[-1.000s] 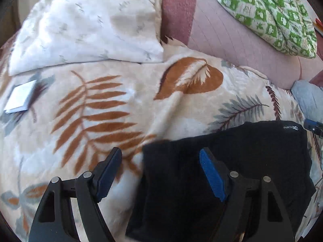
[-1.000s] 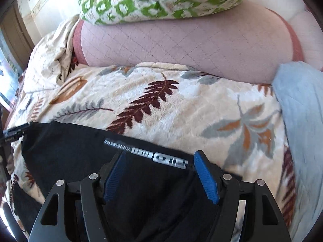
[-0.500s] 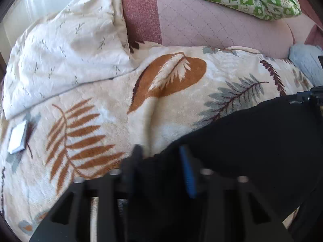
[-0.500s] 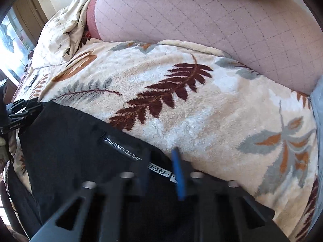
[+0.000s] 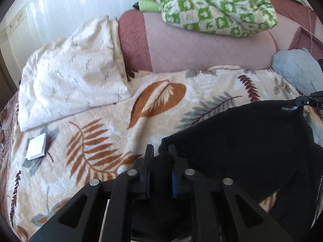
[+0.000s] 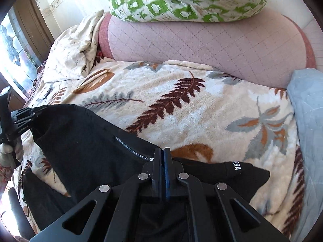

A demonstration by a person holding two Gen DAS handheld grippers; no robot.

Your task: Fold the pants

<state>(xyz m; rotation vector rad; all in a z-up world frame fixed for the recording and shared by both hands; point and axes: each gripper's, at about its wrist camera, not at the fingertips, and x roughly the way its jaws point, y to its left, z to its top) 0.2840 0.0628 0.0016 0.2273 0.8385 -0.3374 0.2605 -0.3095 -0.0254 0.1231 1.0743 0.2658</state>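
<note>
1. My left gripper [image 5: 160, 157] is clamped on a bunched corner of the black pants [image 5: 252, 141]; a wad of the cloth fills the narrow gap between my two fingers.
2. My right gripper [image 6: 162, 157] is pinched tight on the other end of the same edge, right at the waistband with its white lettering, fingers pressed nearly together.
3. The pants hang stretched between my two grippers, over the leaf-print blanket [image 5: 97, 141], with their near part drooping down onto it.
4. A white pillow [image 5: 70, 76] rests on the blanket's far left corner, against the pink quilted bolster [image 5: 201, 46].
5. A small white packet [image 5: 37, 146] lies on the blanket just in front of that pillow.
6. A green-and-white checked cover [image 6: 181, 0] is piled on the bolster, behind the blanket.
7. A pale blue quilted cloth [image 6: 308, 121] borders the blanket's right edge.
</note>
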